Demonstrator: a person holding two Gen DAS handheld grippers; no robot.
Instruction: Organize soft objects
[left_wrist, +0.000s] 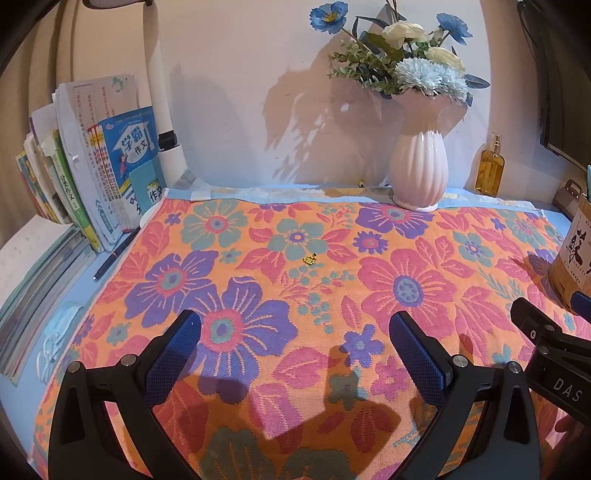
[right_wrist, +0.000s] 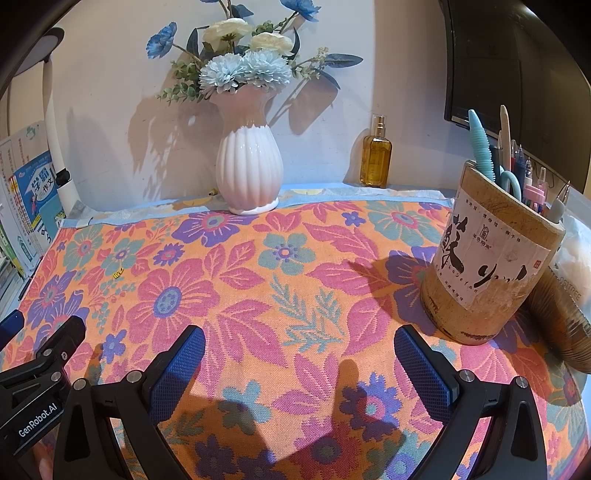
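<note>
A floral towel (left_wrist: 295, 280) in orange, pink and purple lies spread flat over the desk, reaching the wall at the back; the right wrist view shows the same towel (right_wrist: 280, 280). My left gripper (left_wrist: 295, 332) hovers open over its near part, blue pads wide apart, nothing between them. My right gripper (right_wrist: 299, 347) is open too, above the towel's right half, and holds nothing. Its black body shows at the right edge of the left wrist view. A tiny yellow beaded object (left_wrist: 310, 259) rests on the towel near the middle.
A white ribbed vase (left_wrist: 419, 173) of blue and white flowers stands on the towel's far edge. A bamboo pen holder (right_wrist: 487, 266) sits on its right part, an amber bottle (right_wrist: 376, 158) behind. Upright books (left_wrist: 96, 173) and a pen (left_wrist: 114, 254) line the left.
</note>
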